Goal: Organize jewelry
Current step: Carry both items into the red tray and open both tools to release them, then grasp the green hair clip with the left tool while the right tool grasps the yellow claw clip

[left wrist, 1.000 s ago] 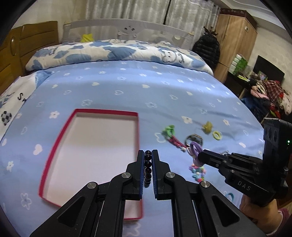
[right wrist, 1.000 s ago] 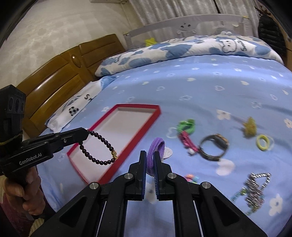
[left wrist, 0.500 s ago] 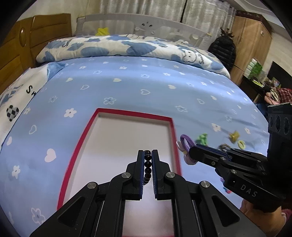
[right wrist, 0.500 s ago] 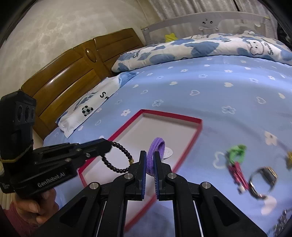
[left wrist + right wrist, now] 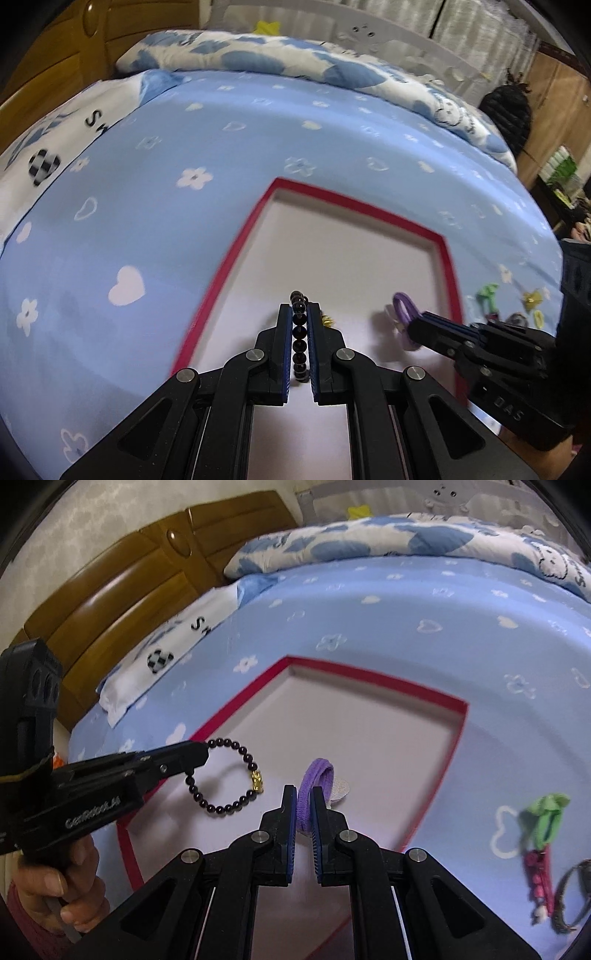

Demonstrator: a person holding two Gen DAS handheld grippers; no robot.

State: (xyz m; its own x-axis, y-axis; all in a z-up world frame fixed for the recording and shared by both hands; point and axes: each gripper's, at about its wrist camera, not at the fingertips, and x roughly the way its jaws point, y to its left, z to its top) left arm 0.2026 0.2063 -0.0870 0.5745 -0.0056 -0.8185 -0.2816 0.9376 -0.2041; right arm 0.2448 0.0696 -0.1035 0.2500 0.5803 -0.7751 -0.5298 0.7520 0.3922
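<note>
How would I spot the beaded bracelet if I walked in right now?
Find the blue bedspread and the shallow red-edged tray lying on it. Over the tray's near left part, the left gripper pinches a hanging loop: the black bead bracelet. Unlike the purple hair tie beside it, it has round dark beads and one gold charm.

A home bedroom: bed [image 5: 406, 602], wooden headboard [image 5: 122, 602], wardrobe [image 5: 554, 96], curtains [image 5: 461, 26].
</note>
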